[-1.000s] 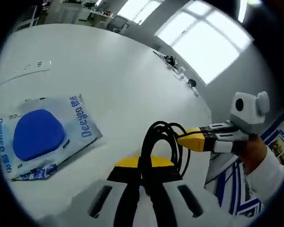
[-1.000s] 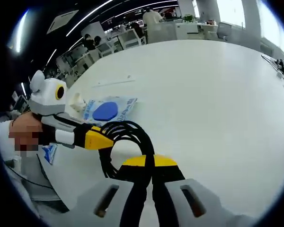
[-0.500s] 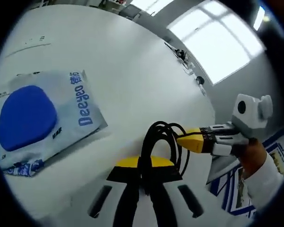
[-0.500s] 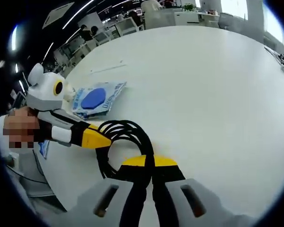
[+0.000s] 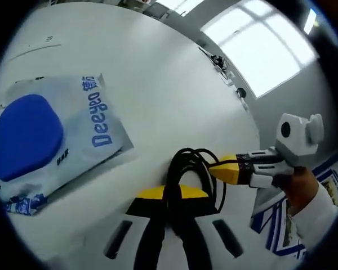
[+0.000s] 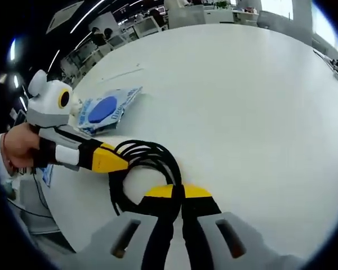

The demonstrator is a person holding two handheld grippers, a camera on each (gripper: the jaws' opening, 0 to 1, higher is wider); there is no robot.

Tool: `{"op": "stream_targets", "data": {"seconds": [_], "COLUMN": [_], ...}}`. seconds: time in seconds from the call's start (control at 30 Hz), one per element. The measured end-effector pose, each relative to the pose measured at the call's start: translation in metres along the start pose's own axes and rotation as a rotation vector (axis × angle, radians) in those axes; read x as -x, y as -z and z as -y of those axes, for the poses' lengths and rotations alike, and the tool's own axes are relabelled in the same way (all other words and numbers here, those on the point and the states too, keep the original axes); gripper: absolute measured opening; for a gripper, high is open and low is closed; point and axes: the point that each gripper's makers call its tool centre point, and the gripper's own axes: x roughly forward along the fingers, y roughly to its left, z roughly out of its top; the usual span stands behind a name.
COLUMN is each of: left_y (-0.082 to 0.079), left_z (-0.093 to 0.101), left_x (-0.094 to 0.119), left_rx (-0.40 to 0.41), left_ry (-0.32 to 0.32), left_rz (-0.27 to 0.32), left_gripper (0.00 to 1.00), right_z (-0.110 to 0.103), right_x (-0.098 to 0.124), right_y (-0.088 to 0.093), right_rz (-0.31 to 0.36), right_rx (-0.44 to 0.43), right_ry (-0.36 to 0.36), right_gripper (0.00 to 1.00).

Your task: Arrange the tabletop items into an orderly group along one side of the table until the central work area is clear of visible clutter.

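— Where was the black cable coil (image 5: 187,174)?
— Over the white worktop (image 5: 158,84), near its edge. The left claw (image 5: 170,198) was pinching one side of the coil, and the right claw (image 6: 177,197) was pinching the other.
— And the other item?
— The blue-and-white packet (image 5: 42,140) lay flat on the worktop, near the coil but apart from it.

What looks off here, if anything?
Nothing damaged or spilled. The coiled black cable is pinched by both the left gripper and right gripper. The blue packet lies flat on the white table.
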Motion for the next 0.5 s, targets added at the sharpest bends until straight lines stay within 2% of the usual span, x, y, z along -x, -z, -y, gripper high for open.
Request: {"op": "stream_targets", "data": {"seconds": [0.5], "left_y": [-0.0024], "left_z": [-0.0035], "left_x": [0.0011], "left_rx": [-0.028], "left_ry": [-0.003], "left_rz": [0.015], "left_gripper": [0.06], "right_z": [0.0003], "right_x": [-0.0011], "right_y": [-0.0004], "right_rz": [0.025], "right_rx": [-0.003], "right_ry": [0.01], "right_gripper": [0.03]}}
